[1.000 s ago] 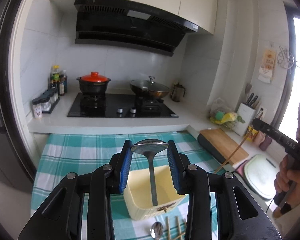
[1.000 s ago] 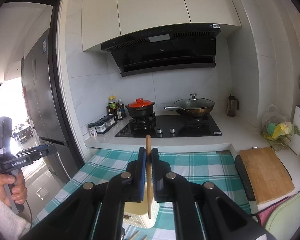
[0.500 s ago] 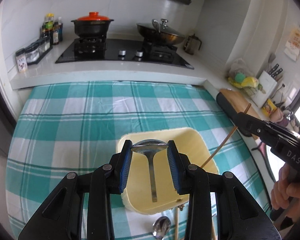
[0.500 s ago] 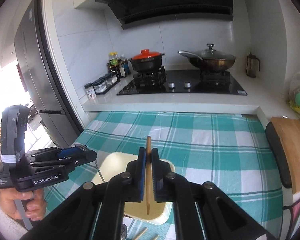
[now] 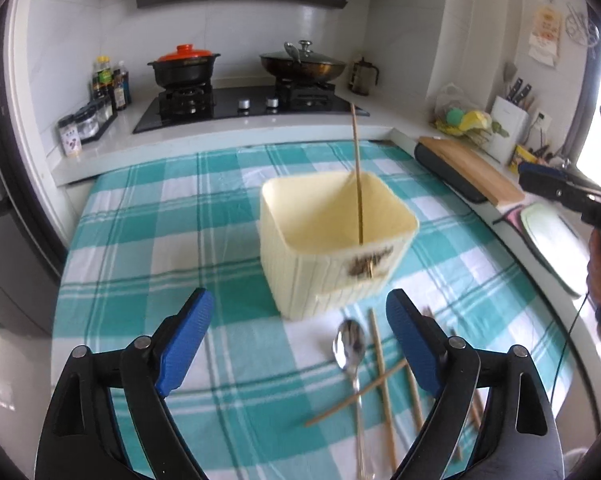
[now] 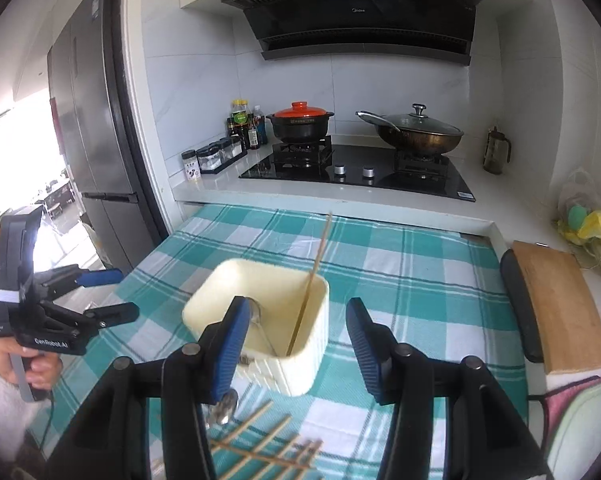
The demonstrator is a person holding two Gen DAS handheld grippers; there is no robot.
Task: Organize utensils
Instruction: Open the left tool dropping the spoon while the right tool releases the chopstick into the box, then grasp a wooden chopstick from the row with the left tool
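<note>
Both claws stand empty with their jaws apart, and both have just been opening: the left gripper (image 5: pixel 296 340) is spread wide over the checked tablecloth (image 5: pixel 152 240) with nothing between its blue pads, and the right gripper (image 6: pixel 296 340) is parted about halfway, also holding nothing. What they carried now sits in the cream ribbed utensil holder (image 6: pixel 300 360) just ahead of them: a single chopstick (image 6: pixel 312 280) stands tilted in it, leaning on the far rim, and a metal ladle (image 6: pixel 260 324) lies inside, half hidden behind the right claw's left pad. The remaining work lies nearer than the holder, close under the fingertips: a steel spoon (image 5: pixel 350 348) with its bowl toward the holder and its handle running back toward the camera, and beside it a loose, crossed scatter of chopsticks (image 5: pixel 380 372). The left claw is probably the better placed for the spoon, which lies between its pads. The pile is motion-blurred and cut off at the lower edge, so I cannot count the sticks.
</note>
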